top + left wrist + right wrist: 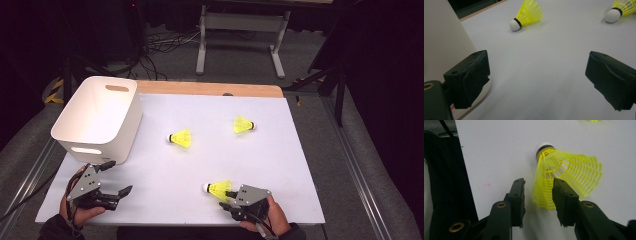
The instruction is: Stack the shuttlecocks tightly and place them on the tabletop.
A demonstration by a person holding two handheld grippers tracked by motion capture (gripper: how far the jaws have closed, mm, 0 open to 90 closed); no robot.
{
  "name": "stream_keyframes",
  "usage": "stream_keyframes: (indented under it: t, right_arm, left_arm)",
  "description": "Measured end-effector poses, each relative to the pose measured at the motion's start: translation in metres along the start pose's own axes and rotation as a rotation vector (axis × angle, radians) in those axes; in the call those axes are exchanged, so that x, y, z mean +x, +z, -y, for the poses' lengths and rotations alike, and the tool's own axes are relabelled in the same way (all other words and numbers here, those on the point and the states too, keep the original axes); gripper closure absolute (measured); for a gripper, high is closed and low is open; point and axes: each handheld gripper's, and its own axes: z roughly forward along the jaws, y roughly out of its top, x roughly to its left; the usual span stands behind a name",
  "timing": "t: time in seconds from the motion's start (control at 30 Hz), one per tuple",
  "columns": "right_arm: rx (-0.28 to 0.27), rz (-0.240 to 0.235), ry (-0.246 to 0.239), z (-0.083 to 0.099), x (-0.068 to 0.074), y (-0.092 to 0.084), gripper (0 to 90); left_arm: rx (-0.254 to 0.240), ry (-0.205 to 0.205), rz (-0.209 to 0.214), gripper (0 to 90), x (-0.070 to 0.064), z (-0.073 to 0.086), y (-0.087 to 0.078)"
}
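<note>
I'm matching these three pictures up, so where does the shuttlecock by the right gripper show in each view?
High view: the shuttlecock lies near the bottom, right of centre, just left of the right gripper.
Left gripper view: shuttlecock in the top right corner, cork toward the left.
Right gripper view: shuttlecock at centre, its skirt edge between the jaws.
Shared landmark: the white sheet under it.

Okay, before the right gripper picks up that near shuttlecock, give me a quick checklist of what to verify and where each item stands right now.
1. Right gripper lined up on the near shuttlecock: ok, skirt edge sits between the jaws.
2. Firm grip: not ok, a gap shows on one side.
3. Skirt undamaged: cannot tell.
4. White bin open and upright: ok.
5. Left gripper out of the way: ok, jaws open near the bin.
6. Other two shuttlecocks clear of the path: ok.
</note>
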Motion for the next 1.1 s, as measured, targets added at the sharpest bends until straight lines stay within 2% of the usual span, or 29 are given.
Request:
stream_keyframes:
  t: [0.2, 0.33, 0.83, 1.03, 1.1]
  right_arm:
    - [-0.019, 0.017, -0.012, -0.0022, 0.0009, 0.0011, 78.7]
    - [-0.026, -0.001, -0.039, -0.0029, 0.0015, 0.0017, 87.3]
    - [-0.048, 0.023, -0.069, -0.0049, 0.0006, -0.0036, 89.7]
    - [-0.058, 0.030, -0.062, -0.0054, -0.0005, -0.0056, 89.9]
    - [-0.067, 0.017, -0.044, -0.0056, -0.0018, -0.0062, 89.8]
  left_arm:
    - [0.014, 0.001, -0.006, 6.5, -0.0007, 0.0007, -0.0001]
    - [0.020, 0.007, -0.004, 6.8, -0.0023, 0.0006, -0.0004]
    - [0.026, 0.008, -0.002, 6.8, -0.0029, 0.0013, -0.0004]
    - [0.027, 0.007, -0.001, 6.7, -0.0029, 0.0014, -0.0002]
    - [0.026, 0.005, -0.001, 6.7, -0.0029, 0.0015, -0.0001]
